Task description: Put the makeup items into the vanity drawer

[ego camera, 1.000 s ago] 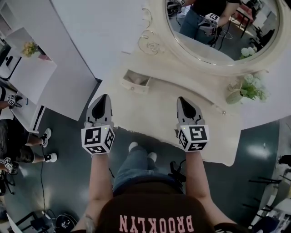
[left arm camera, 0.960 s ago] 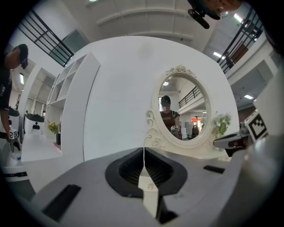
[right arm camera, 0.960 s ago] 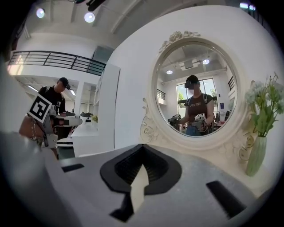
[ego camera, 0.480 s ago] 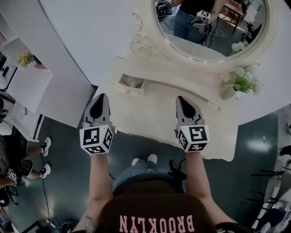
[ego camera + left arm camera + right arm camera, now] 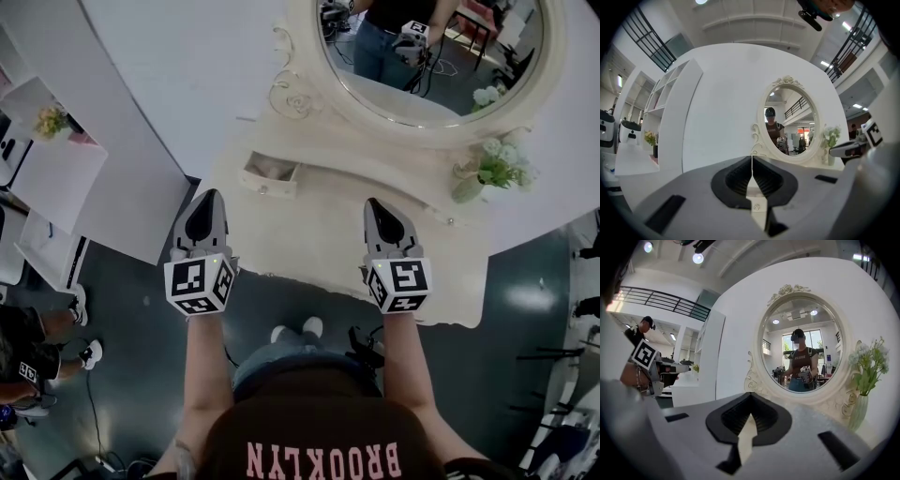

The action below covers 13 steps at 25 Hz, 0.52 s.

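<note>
A cream vanity table [image 5: 328, 234] stands in front of me with an oval mirror [image 5: 422, 66] at its back. A small drawer [image 5: 272, 174] on its left side stands pulled open; what lies in it is too small to tell. No makeup items show on the tabletop. My left gripper [image 5: 211, 195] hovers over the table's left front edge, shut and empty. My right gripper [image 5: 373, 203] hovers over the table's middle front, also shut with nothing in it. In the left gripper view the left gripper [image 5: 751, 157] points at the mirror [image 5: 790, 119], as does the right gripper [image 5: 750, 394] in the right gripper view.
A vase of white flowers [image 5: 489, 169] stands at the table's back right. A white shelf unit [image 5: 56, 178] and a white wall panel [image 5: 187, 84] lie to the left. Another person [image 5: 28, 361] with grippers is on the dark floor at lower left.
The head view has shifted, so the vanity sits slightly higher and further left in the picture. Both grippers stay shut in the same place. The person at lower left has moved.
</note>
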Available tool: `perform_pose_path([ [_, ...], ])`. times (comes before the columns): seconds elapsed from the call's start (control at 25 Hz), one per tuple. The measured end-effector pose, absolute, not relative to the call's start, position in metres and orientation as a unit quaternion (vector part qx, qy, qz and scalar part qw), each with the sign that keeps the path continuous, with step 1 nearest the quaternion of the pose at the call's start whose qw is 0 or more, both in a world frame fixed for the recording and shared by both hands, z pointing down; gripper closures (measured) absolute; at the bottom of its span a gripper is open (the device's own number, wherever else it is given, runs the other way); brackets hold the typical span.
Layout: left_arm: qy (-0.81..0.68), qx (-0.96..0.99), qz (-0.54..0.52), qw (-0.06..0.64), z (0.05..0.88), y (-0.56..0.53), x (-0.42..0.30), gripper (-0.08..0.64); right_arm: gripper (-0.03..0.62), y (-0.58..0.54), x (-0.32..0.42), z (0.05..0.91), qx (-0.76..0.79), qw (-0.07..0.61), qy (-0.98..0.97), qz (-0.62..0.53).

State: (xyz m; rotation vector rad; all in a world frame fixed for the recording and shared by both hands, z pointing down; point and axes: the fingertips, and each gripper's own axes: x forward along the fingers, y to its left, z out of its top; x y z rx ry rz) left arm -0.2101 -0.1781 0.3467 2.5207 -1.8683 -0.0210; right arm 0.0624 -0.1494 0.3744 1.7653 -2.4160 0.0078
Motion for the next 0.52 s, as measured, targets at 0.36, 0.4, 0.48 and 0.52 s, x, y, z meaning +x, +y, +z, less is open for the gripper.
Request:
perform_pose_path([
  [0.36, -0.594, 0.805, -0.01, 0.001, 0.346, -0.173, -0.211, 0.554, 0.594, -0.142, 0.063, 0.373, 0.592, 0.074, -0.802, 0.0],
  [0.4, -0.594, 0.805, -0.01, 0.001, 0.346, -0.172, -0.211, 0.554, 0.594, -0.141, 0.064, 0.372, 0.593, 0.074, -0.802, 0.0],
  [0.48, -0.593, 0.805, -0.011, 0.001, 0.346, -0.171, -0.21, 0.554, 0.594, -0.139, 0.064, 0.372, 0.593, 0.073, -0.802, 0.0],
  [0.52, -0.593, 0.805, -0.011, 0.001, 0.345, -0.17, -0.21, 0.554, 0.594, -0.138, 0.065, 0.372, 0.594, 0.073, -0.802, 0.0],
])
